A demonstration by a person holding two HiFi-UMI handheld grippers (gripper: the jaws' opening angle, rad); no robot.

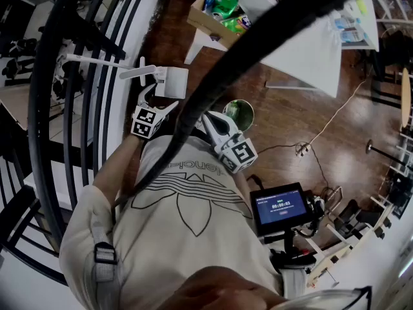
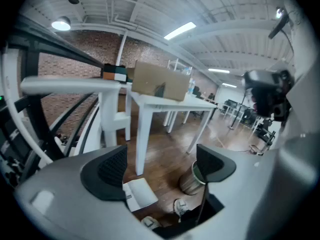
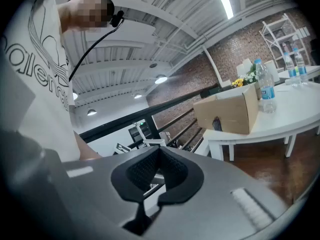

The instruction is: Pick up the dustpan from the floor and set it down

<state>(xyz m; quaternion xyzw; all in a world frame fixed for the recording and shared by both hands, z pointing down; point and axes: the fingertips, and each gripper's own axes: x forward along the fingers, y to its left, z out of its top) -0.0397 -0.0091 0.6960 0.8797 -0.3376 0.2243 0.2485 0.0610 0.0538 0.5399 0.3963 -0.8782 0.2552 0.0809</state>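
A flat white square, which looks like the dustpan [image 2: 140, 194], lies on the wooden floor low between the left gripper's jaws and some way beyond them. From above, the dustpan [image 1: 177, 82] sits just past the left gripper [image 1: 157, 99]. The left gripper [image 2: 162, 166] is open, tilted down, with nothing between its pads. My right gripper [image 1: 208, 116] hangs near the waist beside a bin; in its own view the right gripper [image 3: 159, 154] has its tips together on nothing.
A metal bin with a green liner [image 1: 239, 113] stands right of the dustpan. Behind is a white table [image 1: 310, 44] with a cardboard box [image 1: 216, 11]. A white post with a crossbar [image 2: 107, 114] and a black railing [image 1: 71, 76] are on the left. A cable [image 1: 335, 118] trails across the floor.
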